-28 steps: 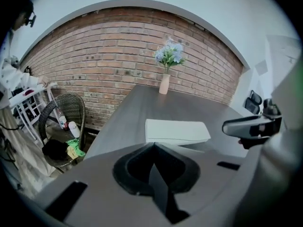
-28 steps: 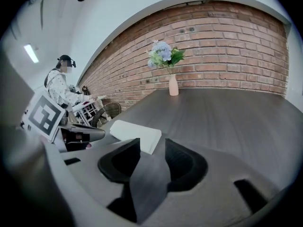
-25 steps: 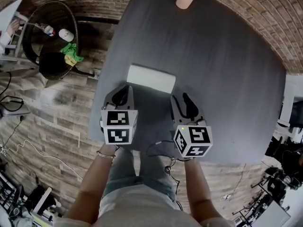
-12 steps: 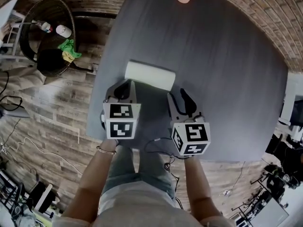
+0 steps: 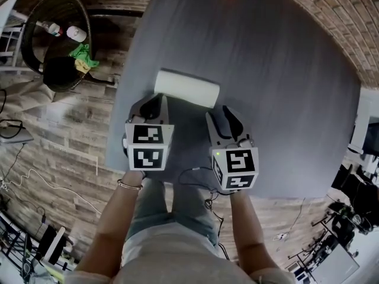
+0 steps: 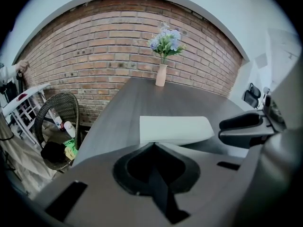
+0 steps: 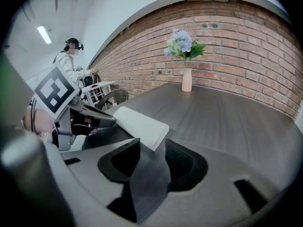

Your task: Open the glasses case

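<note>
Left gripper view, centre: our pressed-together left hand-held gripper [image 6: 151, 144] hides the near edge of the white oblong glasses case [image 6: 175, 128]; right hand-held gripper [image 7: 152, 143] spread, empty.

A pink vase [image 6: 161, 75] of pale blue flowers [image 6: 165, 40] stood at the far edge of the grey table [image 5: 284, 99], top centre. At upper left, a wicker chair [image 5: 27, 25] held bottles [image 5: 75, 33] and a green cloth [image 5: 80, 55].

You have one glasses case [image 5: 186, 88]; one vase [image 6: 161, 75]; one wicker chair [image 5: 37, 18]; two grippers: left gripper [image 6: 152, 145], right gripper [image 7: 152, 141].
</note>
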### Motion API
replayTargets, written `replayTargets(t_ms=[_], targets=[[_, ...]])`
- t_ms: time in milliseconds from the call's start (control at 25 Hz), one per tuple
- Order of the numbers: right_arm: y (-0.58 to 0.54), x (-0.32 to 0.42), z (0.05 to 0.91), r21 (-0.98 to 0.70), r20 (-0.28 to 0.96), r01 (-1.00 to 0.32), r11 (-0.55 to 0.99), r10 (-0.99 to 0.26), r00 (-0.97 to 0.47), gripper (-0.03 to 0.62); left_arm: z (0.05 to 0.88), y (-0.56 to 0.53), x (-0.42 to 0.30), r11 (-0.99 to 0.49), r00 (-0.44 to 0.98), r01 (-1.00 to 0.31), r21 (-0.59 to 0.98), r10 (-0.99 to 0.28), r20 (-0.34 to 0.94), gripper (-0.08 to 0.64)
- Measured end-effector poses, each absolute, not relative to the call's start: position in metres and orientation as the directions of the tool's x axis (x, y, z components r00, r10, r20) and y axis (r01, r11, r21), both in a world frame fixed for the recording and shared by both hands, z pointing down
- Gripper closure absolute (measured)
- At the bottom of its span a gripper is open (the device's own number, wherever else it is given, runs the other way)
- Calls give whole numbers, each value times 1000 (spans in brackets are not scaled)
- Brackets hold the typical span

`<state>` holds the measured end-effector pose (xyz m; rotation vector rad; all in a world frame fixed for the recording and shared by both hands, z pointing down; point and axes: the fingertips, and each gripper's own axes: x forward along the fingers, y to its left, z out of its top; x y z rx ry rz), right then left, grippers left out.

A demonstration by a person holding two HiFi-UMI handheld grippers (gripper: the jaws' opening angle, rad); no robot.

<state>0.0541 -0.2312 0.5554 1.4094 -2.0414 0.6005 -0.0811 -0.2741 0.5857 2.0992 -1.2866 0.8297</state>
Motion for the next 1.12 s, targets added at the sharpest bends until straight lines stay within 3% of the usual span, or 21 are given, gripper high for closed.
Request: replayTargets(t_ms=[760, 1120], targets=[[-245, 50, 572, 65, 722, -898, 435, -642, -258, 423, 586, -276, -79, -390, 370, -908, 150, -583, 723, 555], [-252, 52, 565, 109, 669, -886, 451, -692, -270, 423, 587, -277, -79, -383, 358, -913, 141, -585, 727, 555]])
